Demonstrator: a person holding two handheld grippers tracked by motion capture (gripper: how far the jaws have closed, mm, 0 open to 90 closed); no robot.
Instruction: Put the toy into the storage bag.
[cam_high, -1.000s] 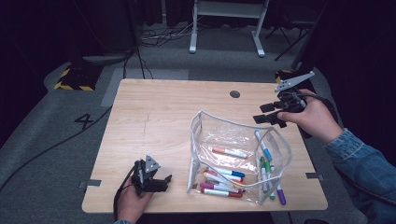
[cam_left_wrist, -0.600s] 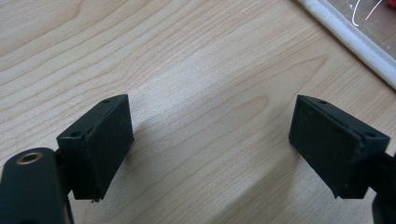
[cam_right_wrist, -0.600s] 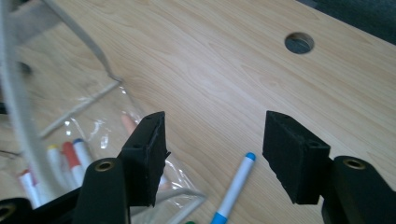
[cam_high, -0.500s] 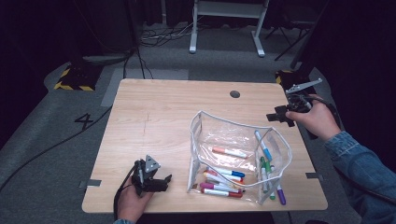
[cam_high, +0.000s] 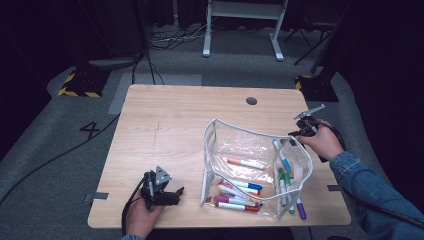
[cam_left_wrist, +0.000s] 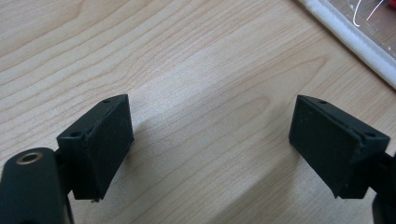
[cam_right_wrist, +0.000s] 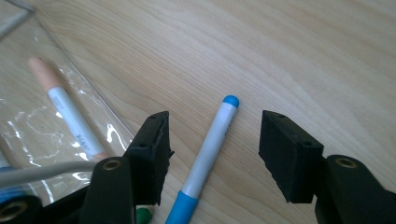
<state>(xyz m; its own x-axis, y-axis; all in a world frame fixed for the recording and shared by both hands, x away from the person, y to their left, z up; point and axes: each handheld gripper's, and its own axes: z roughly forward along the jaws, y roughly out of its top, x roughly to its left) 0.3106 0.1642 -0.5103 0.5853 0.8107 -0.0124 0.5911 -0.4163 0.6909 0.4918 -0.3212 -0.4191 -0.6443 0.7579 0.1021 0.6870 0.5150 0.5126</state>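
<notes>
Blue-capped white marker (cam_right_wrist: 205, 151) on wood

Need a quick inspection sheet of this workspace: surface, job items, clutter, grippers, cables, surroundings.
Surface: light wooden table, grommet hole near far edge.
Job's things: clear pouch holding coloured markers; blue marker lies on the wood between the right jaws, not yet pinched.
Clutter: nothing seen.
Grippers: left gripper open over bare wood, near the pouch edge; right gripper open, its jaws have just been closing around the marker.
Cables: one across the floor at left.
Surroundings: dark room, white stand legs, hazard-striped base.
</notes>
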